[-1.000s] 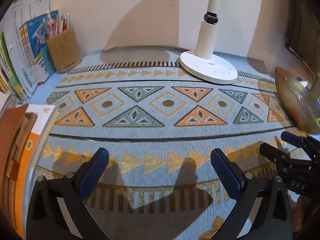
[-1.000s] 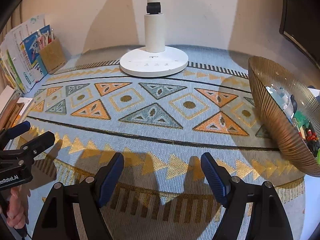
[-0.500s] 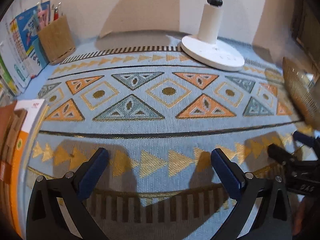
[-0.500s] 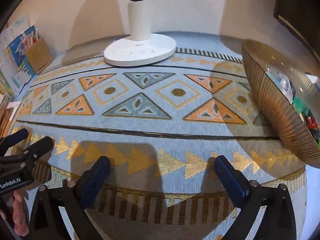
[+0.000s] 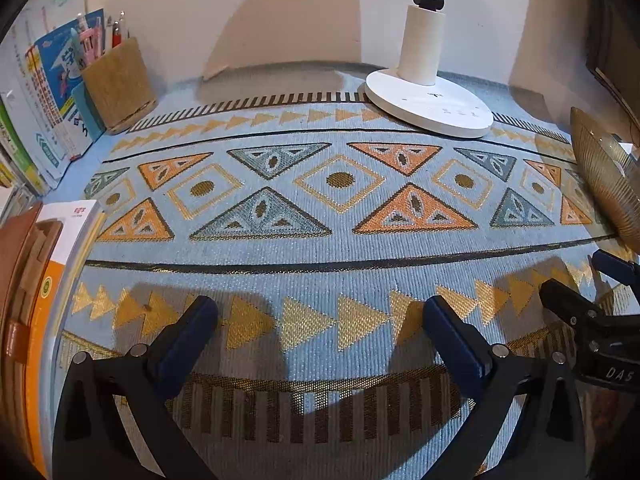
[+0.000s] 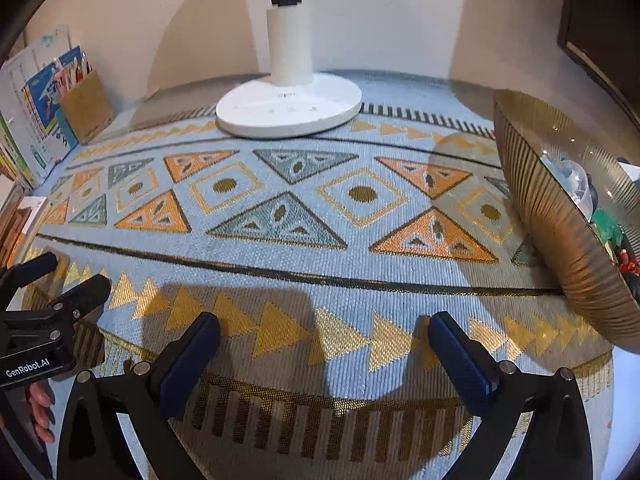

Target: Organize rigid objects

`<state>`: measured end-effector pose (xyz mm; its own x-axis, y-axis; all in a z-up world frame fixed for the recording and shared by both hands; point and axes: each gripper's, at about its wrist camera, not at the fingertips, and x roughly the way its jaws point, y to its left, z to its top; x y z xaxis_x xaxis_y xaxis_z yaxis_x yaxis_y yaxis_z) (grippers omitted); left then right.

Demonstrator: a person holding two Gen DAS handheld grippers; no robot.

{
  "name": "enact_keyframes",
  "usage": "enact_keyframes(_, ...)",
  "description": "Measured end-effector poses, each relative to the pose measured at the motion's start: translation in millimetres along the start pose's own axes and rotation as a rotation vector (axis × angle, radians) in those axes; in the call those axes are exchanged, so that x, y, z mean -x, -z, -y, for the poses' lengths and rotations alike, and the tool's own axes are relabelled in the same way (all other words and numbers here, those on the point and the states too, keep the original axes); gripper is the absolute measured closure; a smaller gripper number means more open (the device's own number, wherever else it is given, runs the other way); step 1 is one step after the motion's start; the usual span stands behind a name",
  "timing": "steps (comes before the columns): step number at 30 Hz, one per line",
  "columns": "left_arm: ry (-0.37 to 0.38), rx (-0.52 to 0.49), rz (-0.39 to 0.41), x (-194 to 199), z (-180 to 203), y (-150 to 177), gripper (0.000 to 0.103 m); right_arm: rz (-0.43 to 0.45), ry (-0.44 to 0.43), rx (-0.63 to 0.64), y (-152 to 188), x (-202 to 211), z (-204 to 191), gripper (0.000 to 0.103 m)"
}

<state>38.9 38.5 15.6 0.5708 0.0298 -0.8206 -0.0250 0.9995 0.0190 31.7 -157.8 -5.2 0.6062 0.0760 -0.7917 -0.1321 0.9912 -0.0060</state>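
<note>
A ribbed amber glass bowl (image 6: 560,240) stands at the right on a patterned blue cloth (image 6: 320,240); small toys and trinkets (image 6: 576,184) lie inside it. Its edge also shows in the left wrist view (image 5: 604,176). My left gripper (image 5: 320,316) is open and empty, low over the cloth's front. My right gripper (image 6: 324,328) is open and empty, low over the cloth, left of the bowl. Each gripper shows at the edge of the other's view: the right one (image 5: 592,300) and the left one (image 6: 44,280).
A white lamp base (image 6: 288,108) stands at the back middle. A woven pen holder (image 5: 118,84) and upright books (image 5: 44,92) are at the back left. An orange-white box (image 5: 60,280) and a brown case (image 5: 16,280) lie at the left edge.
Both grippers have shifted a little over the cloth and stayed open. The right wrist view has swung back so the lamp sits more central. Nothing was picked up.
</note>
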Motion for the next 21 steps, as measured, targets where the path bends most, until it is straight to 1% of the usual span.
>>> enact_keyframes(8, 0.013, 0.021, -0.004, -1.4, -2.6, -0.2, 0.000, 0.000, -0.004, 0.002, -1.0, -0.6, -0.2, 0.000)
enact_keyframes(21, 0.011, 0.020, -0.003, -1.8, -1.6, -0.1, 0.000, 0.000, -0.004, 0.002, -0.7, -0.5, -0.1, 0.000)
